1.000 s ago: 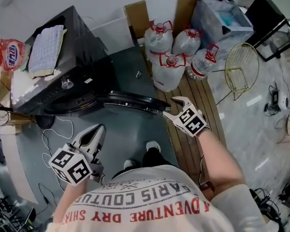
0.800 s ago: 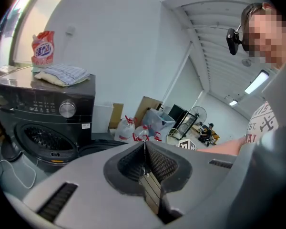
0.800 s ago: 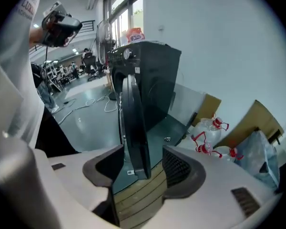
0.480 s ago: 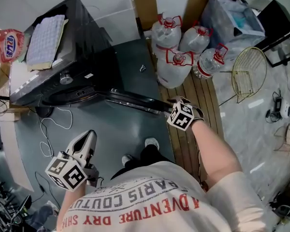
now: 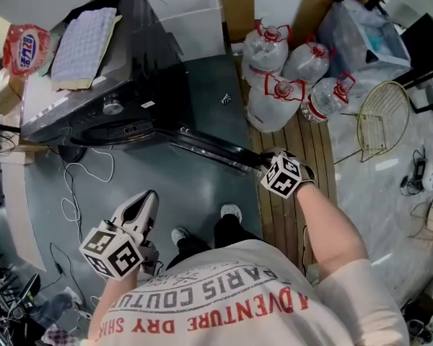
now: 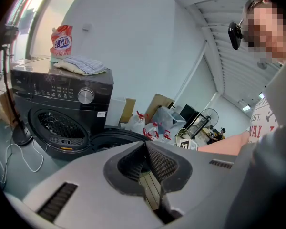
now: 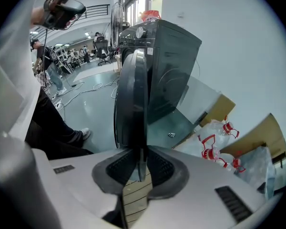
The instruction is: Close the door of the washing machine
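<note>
One thing matters here: the door (image 5: pixel 209 146) of the washing machine (image 5: pixel 108 71) stands swung wide open, out over the floor (image 5: pixel 202 193) in front of the drum opening (image 6: pixel 57 124). My right gripper (image 5: pixel 268 158) has just been closing its jaws, and in the right gripper view the pads (image 7: pixel 159 168) sit clamped on the door's free edge. I judge the grasp to be made and the closing swing not yet begun. Next, I reckon, I must carry that edge round in an arc toward the machine's front and press it home. My left gripper (image 5: pixel 146 202) hangs low beside my leg, jaws clenched on nothing, well apart from the door. Water bottles (image 5: pixel 289 78) stand just beyond the door.
</note>
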